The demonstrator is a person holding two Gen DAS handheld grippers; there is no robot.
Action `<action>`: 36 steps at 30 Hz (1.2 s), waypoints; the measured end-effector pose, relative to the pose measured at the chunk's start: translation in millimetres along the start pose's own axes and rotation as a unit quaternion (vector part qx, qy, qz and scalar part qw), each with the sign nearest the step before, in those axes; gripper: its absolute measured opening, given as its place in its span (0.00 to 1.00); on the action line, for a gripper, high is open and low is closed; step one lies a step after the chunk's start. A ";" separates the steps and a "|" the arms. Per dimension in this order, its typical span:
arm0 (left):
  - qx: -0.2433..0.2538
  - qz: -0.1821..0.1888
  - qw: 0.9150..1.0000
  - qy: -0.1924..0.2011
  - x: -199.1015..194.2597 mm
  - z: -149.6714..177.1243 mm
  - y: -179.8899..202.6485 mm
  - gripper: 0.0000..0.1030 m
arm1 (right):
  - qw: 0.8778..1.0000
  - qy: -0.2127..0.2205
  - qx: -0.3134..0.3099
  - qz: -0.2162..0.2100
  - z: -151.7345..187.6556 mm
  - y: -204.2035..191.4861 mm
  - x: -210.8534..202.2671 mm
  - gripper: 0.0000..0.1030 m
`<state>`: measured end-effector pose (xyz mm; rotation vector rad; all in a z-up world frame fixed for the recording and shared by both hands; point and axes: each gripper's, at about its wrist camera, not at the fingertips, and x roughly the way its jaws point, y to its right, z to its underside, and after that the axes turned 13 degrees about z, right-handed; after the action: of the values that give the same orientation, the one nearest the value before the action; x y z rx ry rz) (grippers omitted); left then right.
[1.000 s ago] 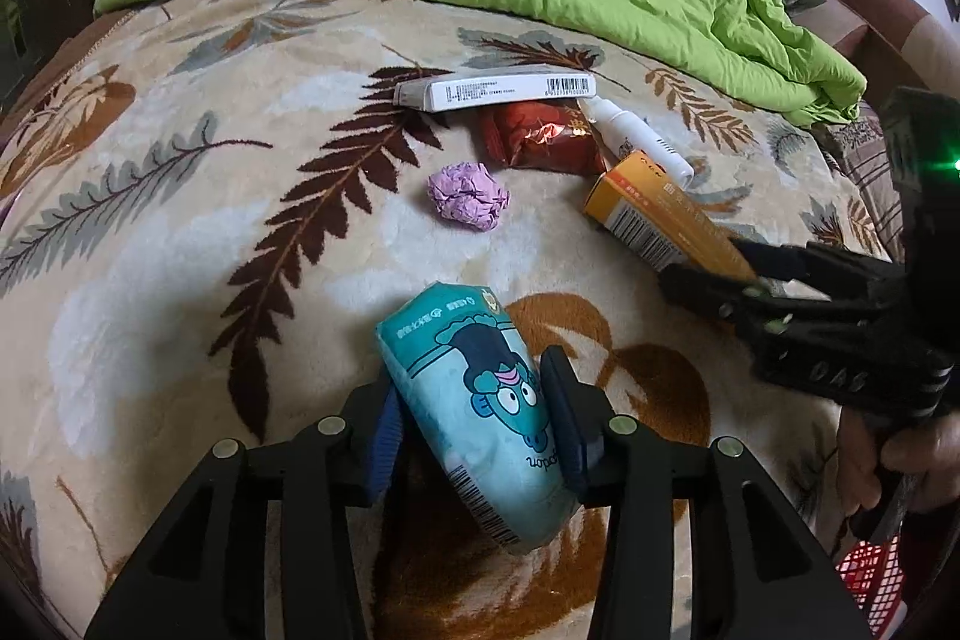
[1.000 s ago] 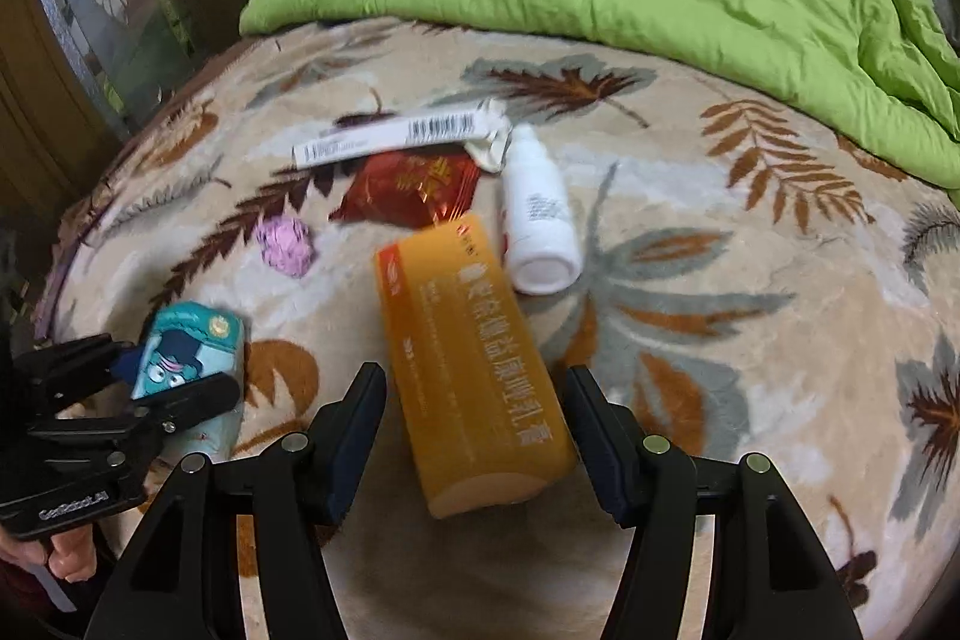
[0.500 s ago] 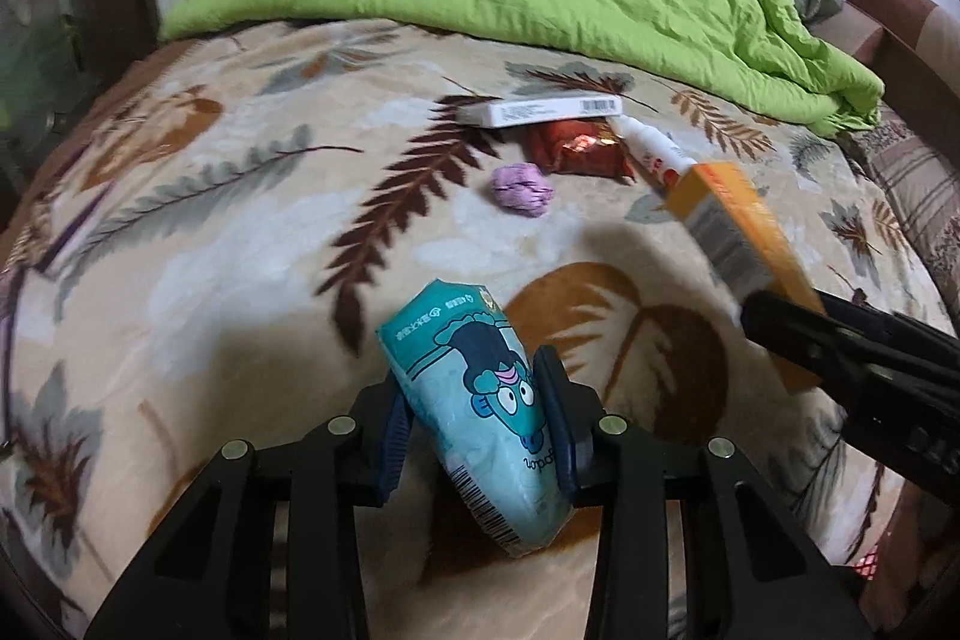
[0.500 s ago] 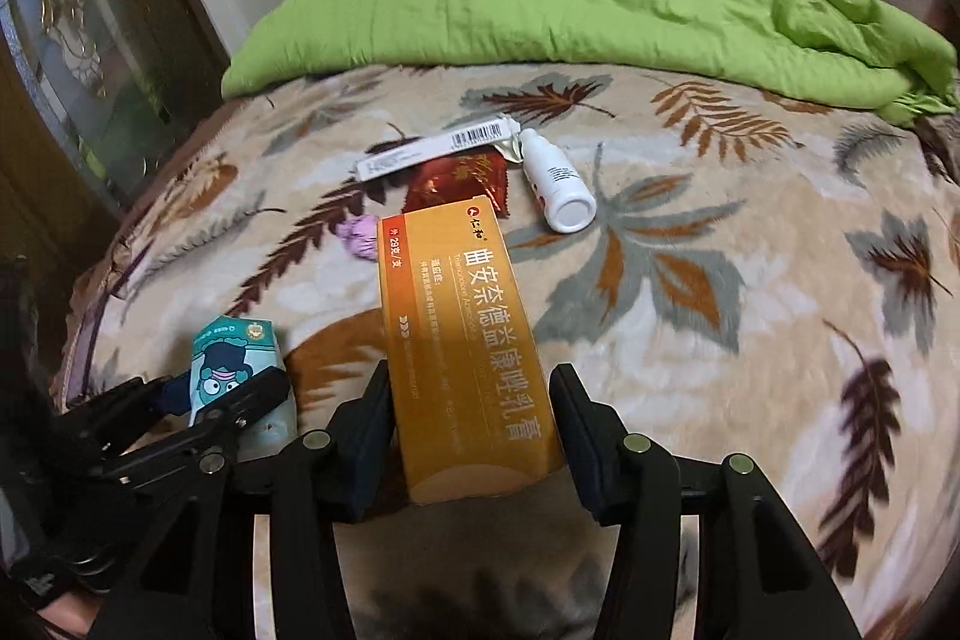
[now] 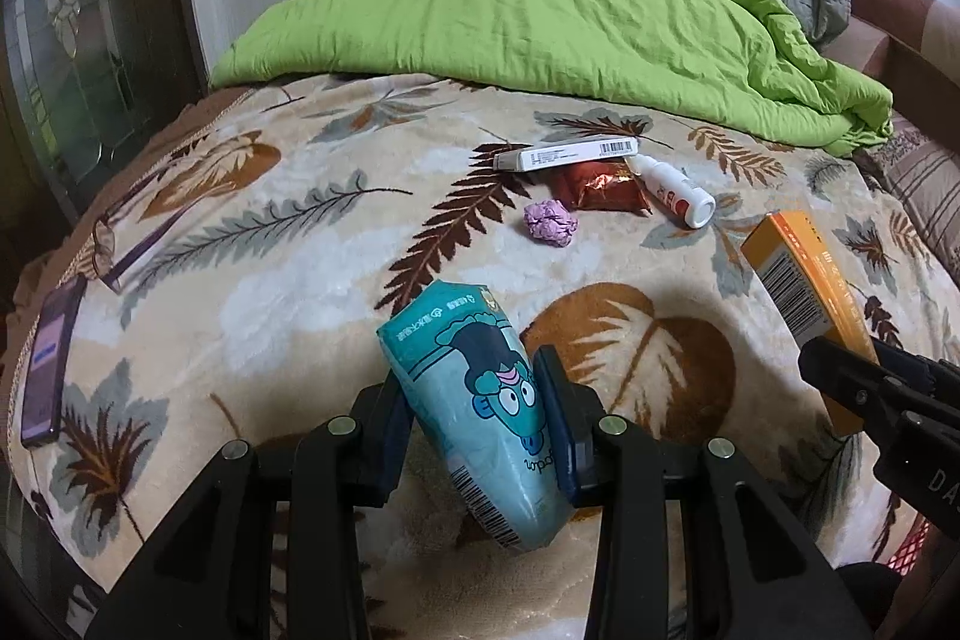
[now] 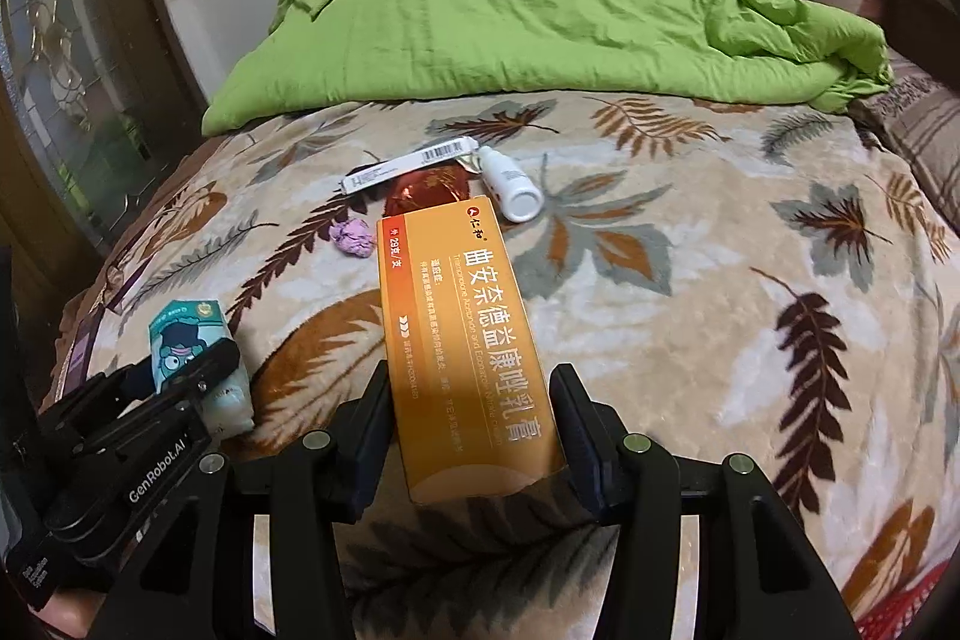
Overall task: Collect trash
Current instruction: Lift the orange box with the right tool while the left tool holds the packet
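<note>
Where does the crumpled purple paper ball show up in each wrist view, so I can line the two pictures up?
Left wrist: crumpled purple paper ball lies just above centre on the leaf-print blanket, left of the red foil packet.
Right wrist: the ball sits left of centre, by the orange box's upper left corner.
Shared landmark: the white bottle, right of the packet.

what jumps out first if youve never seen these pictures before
Each gripper holds a piece of trash lifted off the leaf-patterned blanket: the left gripper pinches a teal packet with a cartoon face, the right gripper clamps a long orange box. Behind them a bright green quilt is heaped at the far end of the bed, with a small cluster of leftover litter just in front of it, including a crumpled purple paper ball.
</note>
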<state>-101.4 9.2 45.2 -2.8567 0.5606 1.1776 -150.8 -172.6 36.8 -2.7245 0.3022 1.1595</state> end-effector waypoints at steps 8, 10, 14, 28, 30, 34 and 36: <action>0.009 -0.004 1.000 0.008 -3.9 2.0 2.3 0.36 | 1.000 0.003 0.005 0.007 1.0 2.1 -0.6 0.54; 0.009 -0.003 1.000 0.009 -4.1 2.4 2.4 0.36 | 1.000 0.004 0.005 0.007 1.1 2.3 -1.0 0.54; 0.009 -0.003 1.000 0.009 -4.4 2.7 2.2 0.36 | 1.000 0.005 0.006 0.008 1.7 2.6 -1.5 0.54; 0.003 0.006 1.000 0.009 -3.9 1.9 2.1 0.36 | 1.000 0.006 0.007 0.008 1.5 2.8 -1.9 0.54; 0.004 0.008 1.000 0.008 -2.7 1.5 2.6 0.37 | 1.000 0.006 0.007 0.007 1.5 3.3 -2.1 0.54; 0.002 0.030 1.000 0.002 -1.4 0.3 4.5 0.36 | 1.000 0.010 0.018 0.001 0.6 6.8 -7.7 0.54; 0.006 0.064 0.998 -0.009 -0.6 0.2 9.5 0.36 | 1.000 0.015 0.020 0.000 1.6 13.5 -18.3 0.54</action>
<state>-105.0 0.5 46.7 -2.8336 0.7565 1.2107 -167.7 -183.1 48.1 -2.7097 0.3246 1.1023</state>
